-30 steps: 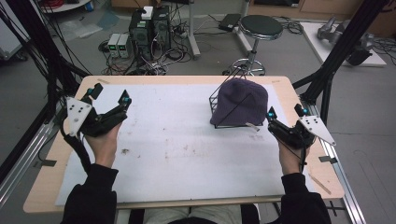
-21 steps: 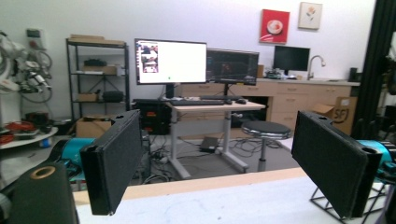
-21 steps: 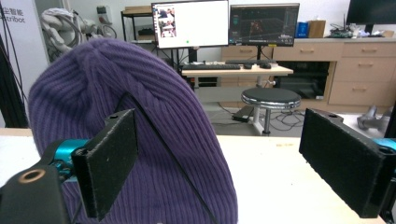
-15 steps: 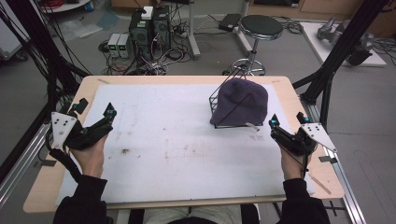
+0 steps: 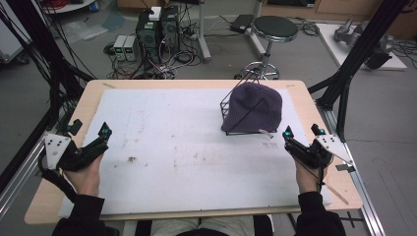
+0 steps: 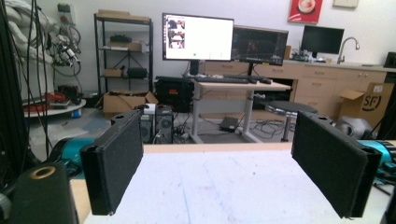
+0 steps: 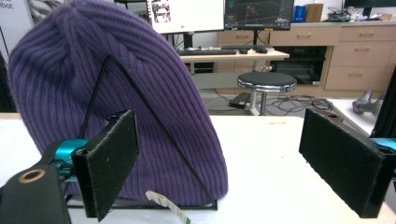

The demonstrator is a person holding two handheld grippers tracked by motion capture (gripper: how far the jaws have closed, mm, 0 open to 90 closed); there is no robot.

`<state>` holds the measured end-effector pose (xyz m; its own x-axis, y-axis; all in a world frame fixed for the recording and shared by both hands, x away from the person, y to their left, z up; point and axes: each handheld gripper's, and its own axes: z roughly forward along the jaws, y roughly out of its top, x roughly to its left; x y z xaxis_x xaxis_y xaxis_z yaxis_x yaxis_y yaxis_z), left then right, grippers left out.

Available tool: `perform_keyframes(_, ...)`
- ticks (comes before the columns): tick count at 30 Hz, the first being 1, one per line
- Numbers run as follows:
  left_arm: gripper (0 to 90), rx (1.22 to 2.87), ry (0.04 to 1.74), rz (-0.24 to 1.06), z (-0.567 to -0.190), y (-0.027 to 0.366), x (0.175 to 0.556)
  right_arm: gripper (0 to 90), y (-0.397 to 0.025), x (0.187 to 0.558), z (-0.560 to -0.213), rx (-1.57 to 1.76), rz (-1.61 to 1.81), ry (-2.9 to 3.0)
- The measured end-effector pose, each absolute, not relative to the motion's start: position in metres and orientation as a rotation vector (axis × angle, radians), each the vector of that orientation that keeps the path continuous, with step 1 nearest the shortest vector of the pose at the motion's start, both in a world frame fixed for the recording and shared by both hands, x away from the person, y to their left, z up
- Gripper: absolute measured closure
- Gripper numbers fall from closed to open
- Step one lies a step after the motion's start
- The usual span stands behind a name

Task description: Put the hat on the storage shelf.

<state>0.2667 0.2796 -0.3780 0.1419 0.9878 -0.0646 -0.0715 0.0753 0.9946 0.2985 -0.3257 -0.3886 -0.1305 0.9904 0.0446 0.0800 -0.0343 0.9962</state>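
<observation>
The floor [image 5: 44,54] is grey concrete, strewn with cables — two computer towers [image 5: 158,30] stand on it beyond the table [image 5: 196,84], beside a round black stool [image 5: 274,28]. Black frame posts [image 5: 361,46] rise at both sides. Farther back a desk [image 6: 233,86] carries two monitors [image 6: 198,37], one bright, one dark. A metal shelf [image 6: 123,60] stands to its left — wooden cabinets [image 6: 336,88] with a tap [image 6: 349,44] line the white wall [image 6: 261,14], which bears a red poster [image 6: 307,10].
</observation>
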Motion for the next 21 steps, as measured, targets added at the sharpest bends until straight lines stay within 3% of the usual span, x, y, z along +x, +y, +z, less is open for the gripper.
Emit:
perform_keyframes(12, 17.9, 1.198, 1.123, 1.063, -0.406, 0.286, 0.257, 11.4, -0.321, 0.296, -0.411, 1.256, 1.289, 1.376)
perform_keyframes(21, 19.7, 1.197, 1.139, 1.128, -0.423, 0.295, 0.248, 11.3, -0.317, 0.293, -0.425, 1.274, 1.282, 1.375)
